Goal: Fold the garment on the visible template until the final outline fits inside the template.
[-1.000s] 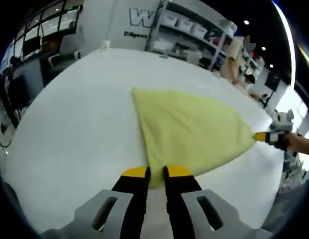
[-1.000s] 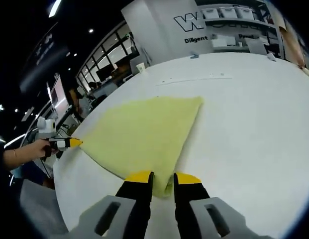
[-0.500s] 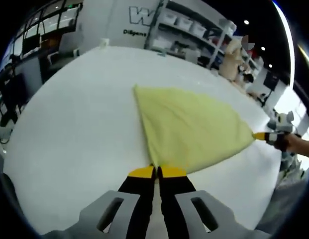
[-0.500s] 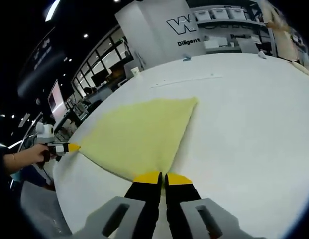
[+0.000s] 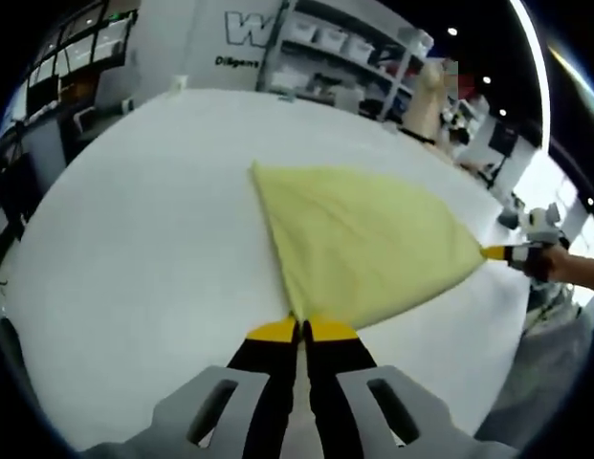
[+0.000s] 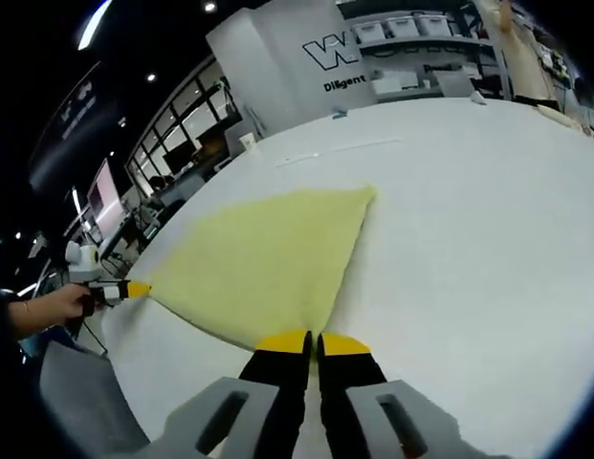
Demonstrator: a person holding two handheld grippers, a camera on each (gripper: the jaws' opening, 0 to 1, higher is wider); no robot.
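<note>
Both tongs, left (image 5: pixel 300 330) and right (image 6: pixel 316 341), pinching near corners of the yellow garment (image 5: pixel 359 244) on the white desk (image 5: pixel 143 229); risk of slipping free or bunching if lifted unevenly.

White lettered wall (image 6: pixel 306 57), storage shelves (image 5: pixel 344 57), windows (image 6: pixel 196 120).

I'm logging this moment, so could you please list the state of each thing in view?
yellow garment: flat on the table, held at two corners.
left gripper: shut on a garment corner.
right gripper: shut on another corner.
white table: garment lying on it.
</note>
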